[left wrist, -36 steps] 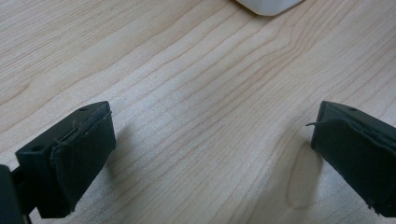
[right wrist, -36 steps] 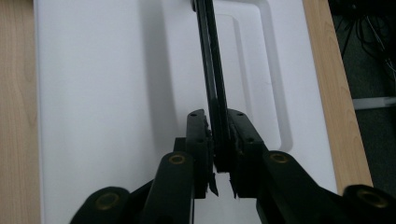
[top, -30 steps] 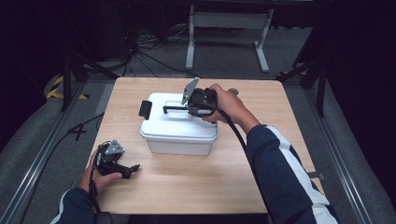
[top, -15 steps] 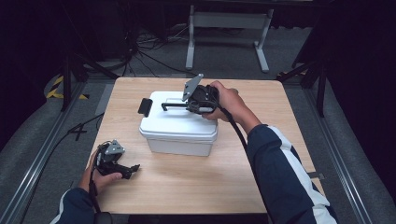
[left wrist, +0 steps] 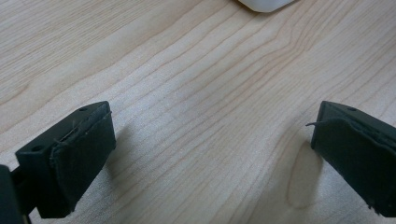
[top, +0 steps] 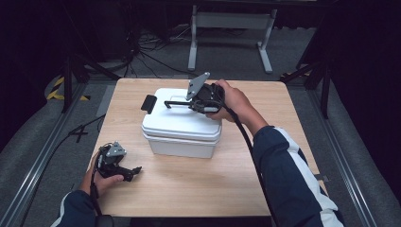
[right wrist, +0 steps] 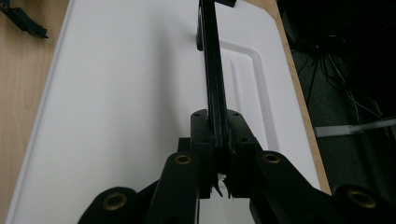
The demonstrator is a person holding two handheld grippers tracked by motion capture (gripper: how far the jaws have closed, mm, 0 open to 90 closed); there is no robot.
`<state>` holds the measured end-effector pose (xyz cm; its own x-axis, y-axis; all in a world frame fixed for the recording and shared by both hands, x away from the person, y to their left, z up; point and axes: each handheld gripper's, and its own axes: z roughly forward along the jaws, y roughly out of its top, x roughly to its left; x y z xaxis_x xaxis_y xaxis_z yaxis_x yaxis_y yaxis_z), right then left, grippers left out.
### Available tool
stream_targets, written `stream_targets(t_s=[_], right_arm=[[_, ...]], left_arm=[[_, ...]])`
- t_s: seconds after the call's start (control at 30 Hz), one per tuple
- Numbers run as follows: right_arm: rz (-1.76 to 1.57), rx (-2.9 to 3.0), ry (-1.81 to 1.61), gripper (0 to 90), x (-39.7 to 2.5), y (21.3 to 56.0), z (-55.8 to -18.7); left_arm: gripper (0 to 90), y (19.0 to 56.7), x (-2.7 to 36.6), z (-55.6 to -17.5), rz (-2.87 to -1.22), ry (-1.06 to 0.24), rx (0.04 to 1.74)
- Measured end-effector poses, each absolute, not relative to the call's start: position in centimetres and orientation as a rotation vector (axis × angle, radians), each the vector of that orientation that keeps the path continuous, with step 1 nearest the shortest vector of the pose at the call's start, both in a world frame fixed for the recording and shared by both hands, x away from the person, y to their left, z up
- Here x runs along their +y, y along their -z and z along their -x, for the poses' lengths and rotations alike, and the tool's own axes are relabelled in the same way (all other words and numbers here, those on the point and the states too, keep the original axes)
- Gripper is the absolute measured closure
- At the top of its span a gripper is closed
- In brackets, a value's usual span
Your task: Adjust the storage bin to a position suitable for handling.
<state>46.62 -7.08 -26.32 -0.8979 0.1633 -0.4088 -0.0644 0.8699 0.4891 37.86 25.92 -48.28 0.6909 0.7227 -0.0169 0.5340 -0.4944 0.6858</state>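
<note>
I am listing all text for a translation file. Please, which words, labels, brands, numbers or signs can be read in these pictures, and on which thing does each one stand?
None: no readable text stands on anything here.
The white box has a plain lid and plain walls.
The black handle, the left gripper, the right gripper and the wooden table carry no letters or numbers that can be seen.

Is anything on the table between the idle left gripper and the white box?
Nothing visible. Bare wood lies between the open left gripper and the box. The right gripper is shut on its handle.
</note>
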Motion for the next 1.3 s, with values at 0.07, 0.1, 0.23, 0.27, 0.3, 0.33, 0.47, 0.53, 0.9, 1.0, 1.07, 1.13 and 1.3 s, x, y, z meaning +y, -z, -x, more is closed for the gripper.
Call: stream_targets(t_s=[0.07,0.1,0.23,0.27,0.3,0.33,0.47,0.53,0.9,1.0,1.07,1.13,1.3], right_arm=[[-0.077,2.587,-0.71,84.1,-7.3,26.2,-46.5],[-0.08,2.583,-0.709,84.1,-7.4,26.1,-46.4],[-0.079,2.584,-0.726,84.1,-8.0,25.8,-46.2],[-0.084,2.577,-0.727,84.2,-8.2,25.7,-46.1],[-0.088,2.576,-0.739,84.1,-8.4,25.6,-46.0],[-0.098,2.576,-0.742,84.2,-8.6,25.5,-45.9],[-0.096,2.567,-0.743,84.2,-9.5,25.1,-45.5],[-0.1,2.563,-0.746,84.1,-10.0,25.0,-45.4],[-0.129,2.532,-0.77,84.1,-12.9,24.7,-44.5],[-0.133,2.528,-0.775,84.1,-13.8,24.7,-44.3],[-0.138,2.522,-0.79,84.2,-14.5,24.5,-44.2],[-0.145,2.511,-0.8,84.1,-15.3,24.3,-44.1],[-0.171,2.479,-0.821,84.2,-17.6,23.7,-43.5]], left_arm=[[0.2,48.3,25.9,-37.8,-2.219,-0.353,0.959],[0.2,48.3,25.9,-37.8,-2.218,-0.352,0.961],[0.2,48.3,25.9,-37.8,-2.219,-0.35,0.961],[0.2,48.3,25.9,-37.8,-2.218,-0.351,0.961],[0.2,48.3,25.9,-37.8,-2.219,-0.349,0.962],[0.2,48.3,25.9,-37.8,-2.218,-0.352,0.96],[0.2,48.3,25.9,-37.8,-2.218,-0.352,0.96],[0.2,48.3,25.9,-37.9,-2.218,-0.357,0.958],[0.2,48.3,25.9,-37.9,-2.219,-0.357,0.958],[0.2,48.3,25.9,-37.9,-2.215,-0.361,0.958],[0.2,48.3,25.9,-37.9,-2.215,-0.361,0.958],[0.2,48.3,25.9,-37.9,-2.215,-0.361,0.958],[0.2,48.3,25.9,-37.8,-2.218,-0.358,0.96]])
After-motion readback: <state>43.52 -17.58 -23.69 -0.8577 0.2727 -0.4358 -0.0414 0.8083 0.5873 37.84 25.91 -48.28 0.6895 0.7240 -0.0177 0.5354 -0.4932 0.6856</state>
